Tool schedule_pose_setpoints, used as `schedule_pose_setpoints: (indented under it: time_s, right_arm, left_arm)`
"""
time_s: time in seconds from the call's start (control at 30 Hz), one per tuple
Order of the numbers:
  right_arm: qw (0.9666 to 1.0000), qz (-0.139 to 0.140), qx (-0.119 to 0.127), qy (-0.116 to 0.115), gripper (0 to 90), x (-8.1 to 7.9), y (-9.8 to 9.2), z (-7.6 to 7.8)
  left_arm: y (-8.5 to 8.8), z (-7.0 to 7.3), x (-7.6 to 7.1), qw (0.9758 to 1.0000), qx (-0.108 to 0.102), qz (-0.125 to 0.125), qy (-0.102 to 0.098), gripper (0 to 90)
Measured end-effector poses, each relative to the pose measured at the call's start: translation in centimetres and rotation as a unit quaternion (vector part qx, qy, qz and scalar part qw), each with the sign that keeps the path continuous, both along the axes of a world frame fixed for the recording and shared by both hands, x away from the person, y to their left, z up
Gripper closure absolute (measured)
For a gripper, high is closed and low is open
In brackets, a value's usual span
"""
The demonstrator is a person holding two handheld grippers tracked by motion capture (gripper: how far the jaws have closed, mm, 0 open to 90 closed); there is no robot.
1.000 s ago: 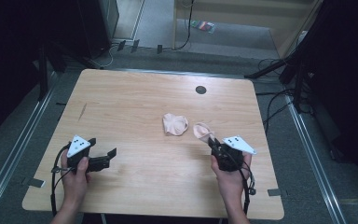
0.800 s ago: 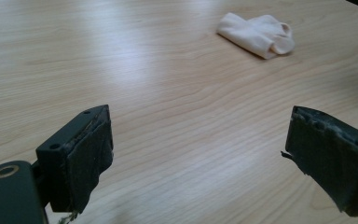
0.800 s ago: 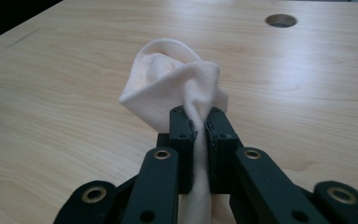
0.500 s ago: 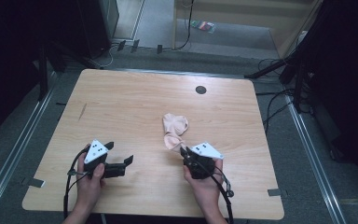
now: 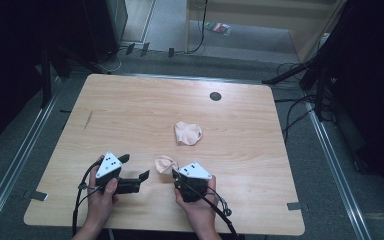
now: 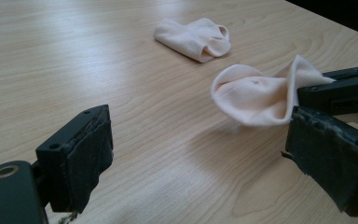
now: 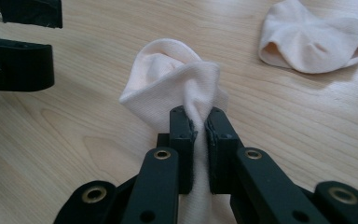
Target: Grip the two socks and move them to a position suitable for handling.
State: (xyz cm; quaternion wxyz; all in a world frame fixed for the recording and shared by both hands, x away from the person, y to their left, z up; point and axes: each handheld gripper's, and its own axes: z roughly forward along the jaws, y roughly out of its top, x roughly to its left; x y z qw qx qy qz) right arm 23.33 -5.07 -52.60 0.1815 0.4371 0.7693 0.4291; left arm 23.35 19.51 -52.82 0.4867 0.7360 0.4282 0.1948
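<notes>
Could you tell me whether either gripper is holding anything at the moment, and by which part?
The right gripper is shut on a pale pink sock, pinching a bunched fold at one end. The left gripper is open and holds nothing.

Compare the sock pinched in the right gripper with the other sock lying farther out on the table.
The held sock is bunched between the shut jaws of the right gripper; the far sock lies loose, touched by nothing. The held sock sits near the person's edge of the table, in front of the open left gripper; the far sock rests near the middle. Both are pale peach and crumpled.
</notes>
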Motion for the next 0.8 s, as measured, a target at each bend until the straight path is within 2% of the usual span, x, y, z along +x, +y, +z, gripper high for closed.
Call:
schedule_pose_setpoints:
  time_s: [0.1, 0.13, 0.2, 0.23, 0.27, 0.3, 0.33, 0.37, 0.4, 0.43, 0.53, 0.57, 0.67, 0.8]
  right_arm:
    - [1.0, 0.004, 0.0, 0.005, 82.3, -0.1, 0.5, -0.3]
    - [0.9999, 0.009, 0.006, 0.009, 77.4, -0.1, 0.6, -0.4]
    - [0.9987, 0.038, 0.026, 0.021, 56.1, 0.2, 0.6, -0.3]
    - [0.9987, 0.038, 0.026, 0.021, 56.1, 0.2, 0.6, -0.3]
    - [0.9985, 0.041, 0.033, 0.018, 51.7, 0.3, 0.3, 0.0]
    - [0.9984, 0.035, 0.044, 0.01, 50.7, 0.5, -0.4, 0.7]
    - [0.9975, 0.027, 0.065, -0.004, 52.1, 0.9, -2.0, 2.0]
    - [0.9975, 0.027, 0.065, -0.004, 52.1, 0.9, -2.0, 2.0]
    - [0.997, 0.021, 0.075, -0.005, 56.7, 1.4, -3.8, 2.9]
    - [0.9969, 0.024, 0.076, -0.002, 58.3, 1.6, -4.4, 3.0]
    - [0.9973, 0.03, 0.065, 0.016, 60.1, 1.8, -5.4, 2.8]
    - [0.9979, 0.031, 0.043, 0.038, 59.6, 1.8, -5.6, 1.9]
    - [0.9975, 0.037, 0.024, 0.055, 56.8, 2.0, -5.1, 0.1]
    - [0.9971, 0.05, -0.001, 0.058, 52.2, 2.1, -4.1, -1.2]
  left_arm:
    - [-0.3, -0.1, 0.0, 1.0, 0.001, -0.003, 0.001, 7.7]
    - [-0.3, -0.1, 0.0, 1.0, 0.003, -0.005, 0.002, 7.7]
    - [-0.3, -0.2, 0.0, 1.0, 0.002, -0.005, 0.004, 7.7]
    - [-0.3, -0.2, 0.0, 1.0, 0.002, -0.005, 0.004, 7.7]
    - [-0.2, -0.2, 0.1, 1.0, 0.002, -0.005, 0.003, 7.7]
    - [-0.1, -0.2, 0.1, 1.0, 0.002, -0.004, 0.004, 7.7]
    - [0.1, -0.2, 0.1, 1.0, -0.001, 0.0, 0.004, 7.7]
    - [0.1, -0.2, 0.1, 1.0, -0.001, 0.0, 0.004, 7.7]
    - [0.4, -0.2, 0.2, 1.0, -0.004, 0.005, 0.006, 7.6]
    - [0.5, -0.2, 0.3, 0.9999, -0.005, 0.006, 0.008, 7.7]
    - [0.6, -0.3, 0.4, 0.9999, -0.006, 0.01, 0.012, 7.7]
    - [0.7, -0.4, 0.4, 0.9998, -0.003, 0.011, 0.014, 7.7]
    - [0.7, -0.5, 0.5, 0.9998, -0.003, 0.012, 0.016, 7.7]
    - [0.7, -0.5, 0.5, 0.9998, 0.0, 0.012, 0.017, 7.7]
